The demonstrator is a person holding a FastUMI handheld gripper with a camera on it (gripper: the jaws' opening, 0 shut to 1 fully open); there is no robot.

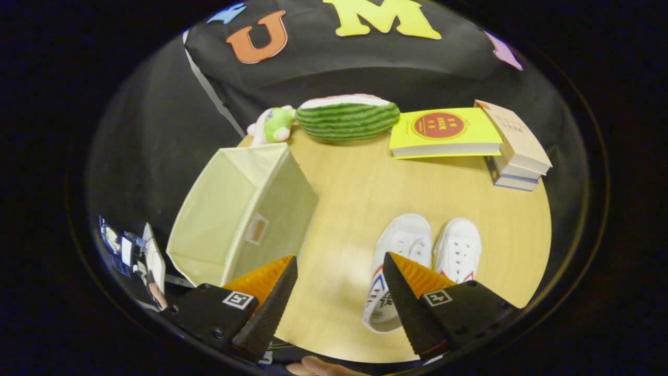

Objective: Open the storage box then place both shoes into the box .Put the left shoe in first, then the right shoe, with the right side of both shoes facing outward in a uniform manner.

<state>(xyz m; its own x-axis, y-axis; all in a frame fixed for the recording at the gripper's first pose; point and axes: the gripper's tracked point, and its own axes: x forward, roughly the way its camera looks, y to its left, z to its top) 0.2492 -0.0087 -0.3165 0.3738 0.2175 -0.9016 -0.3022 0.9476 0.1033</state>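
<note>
Black cloth hangs behind a round wooden table (365, 209), which carries everything in the scene. On its near left stands the box (242, 214), a pale fabric bin with its top open, tilted in this view so that its inside wall shows; a small tab sits on the side that faces the table's middle. Nothing lies in it as far as can be seen.

Two white shoes sit side by side on the near right of the table, toes pointing away from the camera. One shoe (396, 261) lies closer, its heel and red-and-blue side mark partly covered by the right finger; the other shoe (458, 249) is just beside it on the right, the two nearly touching. Which is the left and which the right shoe cannot be told for sure from here.

The gripper (340, 261) hovers above the table's near edge with its fingers spread wide and nothing between them but bare wood. The left finger overlaps the box's near corner in the view; whether it touches is unclear.

At the far edge rest a green plush toy (274, 124), a watermelon cushion (347, 116), a yellow book (443, 133) and, beside it, a stack of books (514, 151). A fingertip of a person's hand (313, 367) shows below the gripper.
</note>
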